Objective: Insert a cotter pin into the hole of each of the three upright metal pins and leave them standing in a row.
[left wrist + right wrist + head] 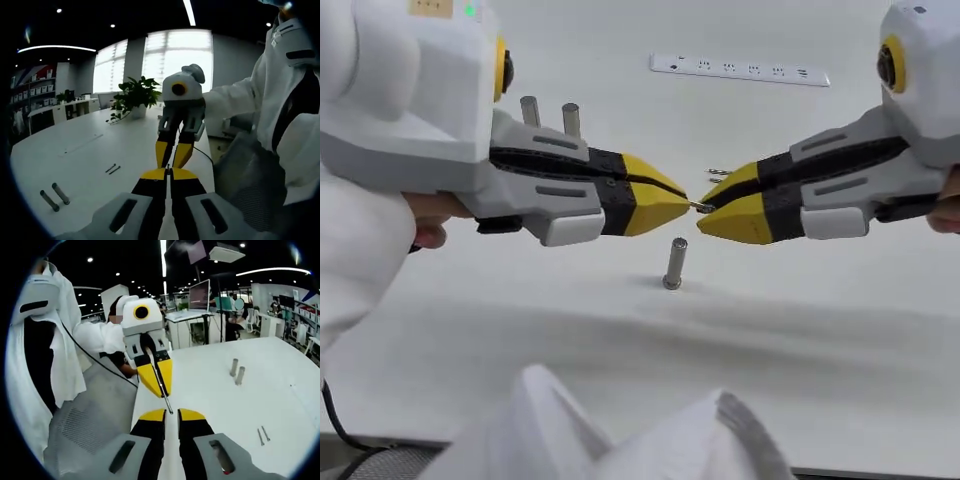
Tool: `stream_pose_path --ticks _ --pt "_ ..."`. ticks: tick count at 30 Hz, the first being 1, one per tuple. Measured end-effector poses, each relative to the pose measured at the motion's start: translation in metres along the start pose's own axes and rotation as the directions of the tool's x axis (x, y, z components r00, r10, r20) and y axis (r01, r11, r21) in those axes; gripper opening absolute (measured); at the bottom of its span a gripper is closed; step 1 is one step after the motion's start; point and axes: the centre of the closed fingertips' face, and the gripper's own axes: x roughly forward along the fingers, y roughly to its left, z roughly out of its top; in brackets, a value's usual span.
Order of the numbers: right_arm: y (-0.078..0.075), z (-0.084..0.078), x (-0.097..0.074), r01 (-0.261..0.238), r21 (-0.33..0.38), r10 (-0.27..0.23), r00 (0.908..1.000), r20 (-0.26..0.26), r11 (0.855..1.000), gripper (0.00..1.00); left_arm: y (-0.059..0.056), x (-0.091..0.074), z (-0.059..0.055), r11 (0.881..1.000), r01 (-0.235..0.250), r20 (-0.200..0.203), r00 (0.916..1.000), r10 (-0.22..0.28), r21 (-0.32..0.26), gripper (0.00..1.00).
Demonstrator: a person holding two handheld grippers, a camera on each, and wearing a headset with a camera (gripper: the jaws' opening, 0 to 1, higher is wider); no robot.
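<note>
My left gripper (686, 203) is shut on a thin cotter pin (167, 402) that sticks out past its yellow tips. Facing it tip to tip, my right gripper (706, 208) is open, and the pin's free end lies in the narrow gap between its jaws (172, 414). Both hang above the white table. One metal pin (674, 263) stands just below the tips. Two more metal pins (530, 110) (571, 118) stand side by side at the back left. Two loose cotter pins (718, 174) lie behind the right gripper's tips.
A white power strip (740, 69) lies at the far edge of the table (820, 320). A white sleeve and white cloth (620, 430) take up the near edge. In the left gripper view a potted plant (135, 97) stands at the table's far end.
</note>
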Motion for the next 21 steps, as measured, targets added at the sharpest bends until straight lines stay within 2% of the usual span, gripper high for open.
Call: stream_pose_path --ticks 1,10,14,17,21 --pt "-0.002 -0.001 0.0 0.012 -0.018 -0.012 0.9999 -0.008 1.0 0.03 0.0 0.0 0.0 1.0 0.0 -0.001 1.0 0.0 -0.006 0.0" --pt "0.007 -0.004 0.003 -0.016 -0.02 0.016 0.9998 -0.016 1.0 0.0 0.003 0.0 -0.003 1.0 0.016 -0.009 0.9998 -0.016 -0.003 0.0" --pt "0.009 -0.008 0.004 -0.027 -0.022 0.027 0.9992 -0.031 0.999 0.0 0.0 0.001 -0.01 0.999 0.032 -0.04 0.9987 -0.031 0.019 0.0" --pt "0.013 -0.012 0.003 -0.046 -0.034 0.044 0.997 -0.064 0.998 0.0 -0.003 0.001 -0.015 0.998 0.053 -0.061 0.9968 -0.052 0.026 0.0" --pt "0.015 -0.016 0.002 -0.048 -0.006 0.047 0.994 -0.099 0.999 0.0 -0.004 0.002 -0.023 0.996 0.076 -0.086 0.9936 -0.072 0.036 0.0"
